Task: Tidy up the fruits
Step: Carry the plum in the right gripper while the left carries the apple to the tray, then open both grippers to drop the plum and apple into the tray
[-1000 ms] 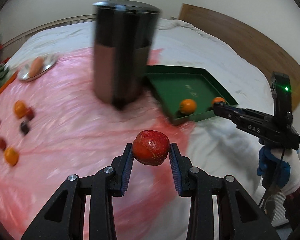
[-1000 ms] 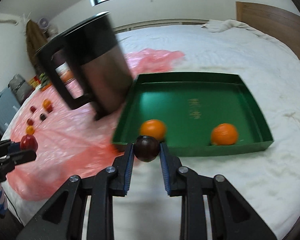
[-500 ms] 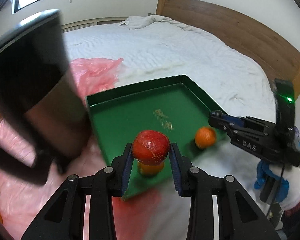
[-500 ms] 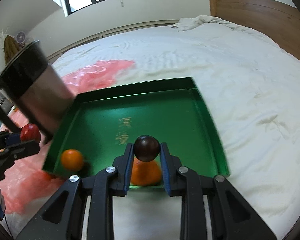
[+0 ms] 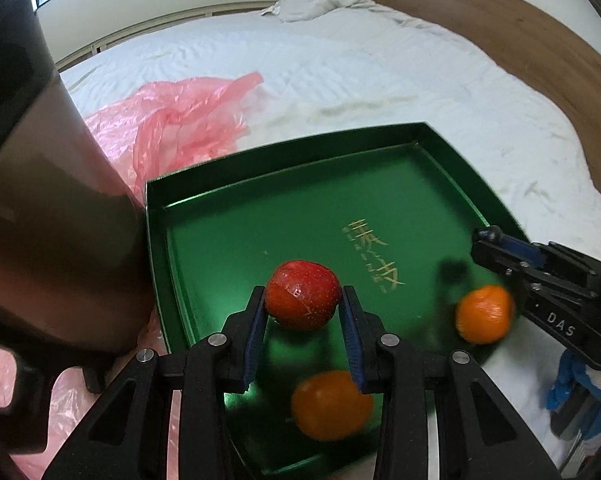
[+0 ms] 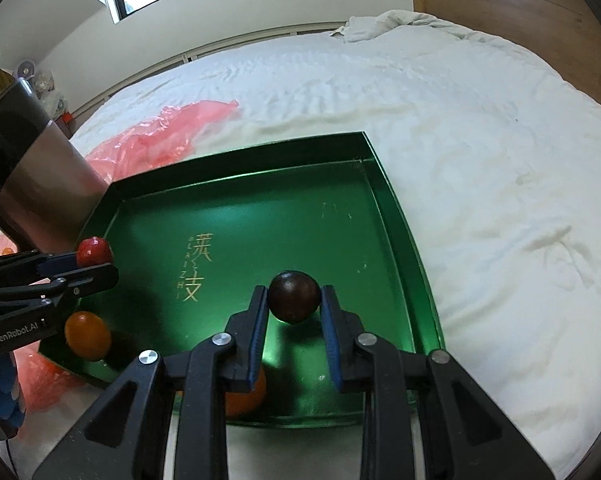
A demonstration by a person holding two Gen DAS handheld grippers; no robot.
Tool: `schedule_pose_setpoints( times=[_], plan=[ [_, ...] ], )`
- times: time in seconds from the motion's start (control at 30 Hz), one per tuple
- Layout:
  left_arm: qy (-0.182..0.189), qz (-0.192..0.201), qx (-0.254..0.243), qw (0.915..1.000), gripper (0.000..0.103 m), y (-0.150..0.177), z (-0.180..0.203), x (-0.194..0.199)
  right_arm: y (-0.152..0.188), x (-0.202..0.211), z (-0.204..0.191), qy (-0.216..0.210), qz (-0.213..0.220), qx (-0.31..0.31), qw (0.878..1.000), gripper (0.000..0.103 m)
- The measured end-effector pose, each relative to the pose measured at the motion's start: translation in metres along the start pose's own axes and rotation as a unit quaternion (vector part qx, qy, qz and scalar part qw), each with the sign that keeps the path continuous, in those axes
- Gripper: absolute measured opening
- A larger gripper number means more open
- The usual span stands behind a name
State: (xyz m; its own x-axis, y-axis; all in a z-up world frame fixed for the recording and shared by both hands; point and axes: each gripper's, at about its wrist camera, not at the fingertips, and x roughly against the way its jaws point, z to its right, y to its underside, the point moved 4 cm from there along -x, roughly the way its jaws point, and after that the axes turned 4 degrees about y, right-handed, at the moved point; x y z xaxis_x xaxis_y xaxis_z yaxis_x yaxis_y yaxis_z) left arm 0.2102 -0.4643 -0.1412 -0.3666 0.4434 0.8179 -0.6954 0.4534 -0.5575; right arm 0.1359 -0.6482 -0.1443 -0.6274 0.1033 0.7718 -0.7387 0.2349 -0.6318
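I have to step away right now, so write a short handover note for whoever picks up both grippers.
Left gripper: shut on a red fruit, held above the green tray.
Right gripper: shut on a dark brown fruit, also above the tray.
Tray: lies on the white bed beside the pink plastic sheet and a dark jug. Two oranges already lie in it.
Done: two oranges placed, two more fruits brought over.
Left: release both held fruits into the tray. Any fruit outside the tray is out of view.
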Motion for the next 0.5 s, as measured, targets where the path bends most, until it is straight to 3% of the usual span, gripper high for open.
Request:
schedule_pose_setpoints(
  times=[0.5],
  plan=[
    [-0.011, -0.03, 0.002, 0.9995, 0.031, 0.004, -0.007, -0.023, 0.0, -0.01, 0.003, 0.015, -0.015, 0.0, 1.0, 0.019]
  ],
)
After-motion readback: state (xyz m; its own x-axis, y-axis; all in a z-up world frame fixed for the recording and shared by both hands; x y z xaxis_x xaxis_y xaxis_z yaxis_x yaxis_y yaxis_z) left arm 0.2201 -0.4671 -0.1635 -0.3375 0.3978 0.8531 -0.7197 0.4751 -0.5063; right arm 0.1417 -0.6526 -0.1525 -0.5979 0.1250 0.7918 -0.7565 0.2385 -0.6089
